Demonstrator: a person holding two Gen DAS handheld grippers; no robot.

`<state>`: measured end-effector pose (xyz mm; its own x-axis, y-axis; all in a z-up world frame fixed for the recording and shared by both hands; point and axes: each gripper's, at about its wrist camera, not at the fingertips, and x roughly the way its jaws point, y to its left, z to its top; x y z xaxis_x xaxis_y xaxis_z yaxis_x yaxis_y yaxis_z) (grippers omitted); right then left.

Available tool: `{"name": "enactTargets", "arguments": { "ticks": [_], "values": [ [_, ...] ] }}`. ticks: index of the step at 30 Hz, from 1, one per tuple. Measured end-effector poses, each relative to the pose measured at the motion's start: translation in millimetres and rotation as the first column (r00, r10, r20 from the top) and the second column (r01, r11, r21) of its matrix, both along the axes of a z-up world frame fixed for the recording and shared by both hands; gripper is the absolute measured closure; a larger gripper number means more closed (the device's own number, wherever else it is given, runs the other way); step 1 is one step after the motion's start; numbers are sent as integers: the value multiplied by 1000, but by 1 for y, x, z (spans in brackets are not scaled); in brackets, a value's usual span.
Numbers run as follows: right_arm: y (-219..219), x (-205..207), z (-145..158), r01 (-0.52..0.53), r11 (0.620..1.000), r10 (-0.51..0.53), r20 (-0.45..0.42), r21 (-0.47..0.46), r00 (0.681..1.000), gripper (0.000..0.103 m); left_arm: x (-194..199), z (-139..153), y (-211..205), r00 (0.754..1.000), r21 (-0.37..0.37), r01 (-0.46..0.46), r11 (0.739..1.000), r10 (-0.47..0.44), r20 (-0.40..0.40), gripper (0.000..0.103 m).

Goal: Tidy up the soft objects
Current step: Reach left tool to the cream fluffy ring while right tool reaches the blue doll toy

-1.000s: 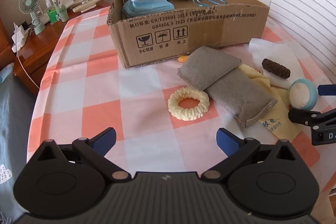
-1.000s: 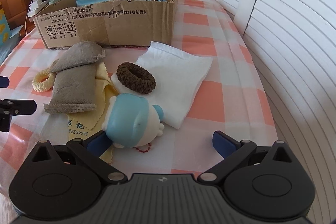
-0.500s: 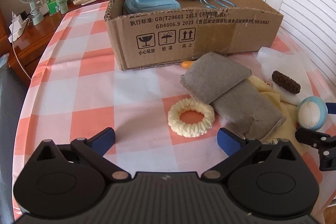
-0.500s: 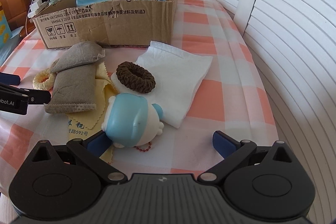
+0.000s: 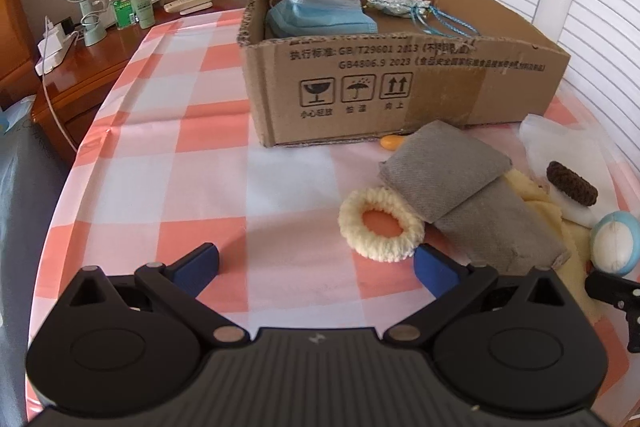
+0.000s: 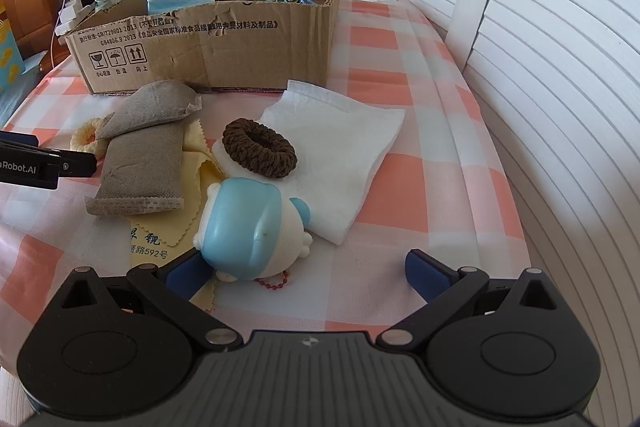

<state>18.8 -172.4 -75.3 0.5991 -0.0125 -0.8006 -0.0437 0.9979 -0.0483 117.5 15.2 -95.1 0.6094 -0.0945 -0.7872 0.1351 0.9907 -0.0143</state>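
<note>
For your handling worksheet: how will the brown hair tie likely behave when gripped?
The brown hair tie looks like ribbed elastic fabric, so it probably squashes and flops. Lying flat on the white cloth, it is unlikely to roll.

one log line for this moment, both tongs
left tongs: open, near cream scrunchie | right tongs: open, around blue toy | cardboard box: masks inside

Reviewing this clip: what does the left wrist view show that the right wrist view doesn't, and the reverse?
Only the left wrist view shows the small orange object at the box's foot and the left gripper, open.

Only the right wrist view shows the red bead chain under the toy and the right gripper, open.

Both show the box, cream scrunchie, brown scrunchie and grey pouches.
</note>
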Motion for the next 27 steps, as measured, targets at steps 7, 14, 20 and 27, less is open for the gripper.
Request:
{"name": "enactTargets", "arguments": {
  "ticks": [7,14,20,27],
  "values": [
    [0,-2,0,-4,1000,4,11,-1,1000,0,4,0,-1,998,2,59,998,-59,9,0],
    [1,-3,-1,-12,1000,12,10,-1,1000,0,8,3,-13,989,-9,128,992,-127,70,34],
    [0,-3,-1,-13,1000,13,11,0,1000,0,2,6,-19,979,-8,180,984,-179,94,62],
    [3,-5,4,-31,999,31,17,-8,999,1,-1,8,-18,981,-4,173,985,-172,88,66]
  ]
}}
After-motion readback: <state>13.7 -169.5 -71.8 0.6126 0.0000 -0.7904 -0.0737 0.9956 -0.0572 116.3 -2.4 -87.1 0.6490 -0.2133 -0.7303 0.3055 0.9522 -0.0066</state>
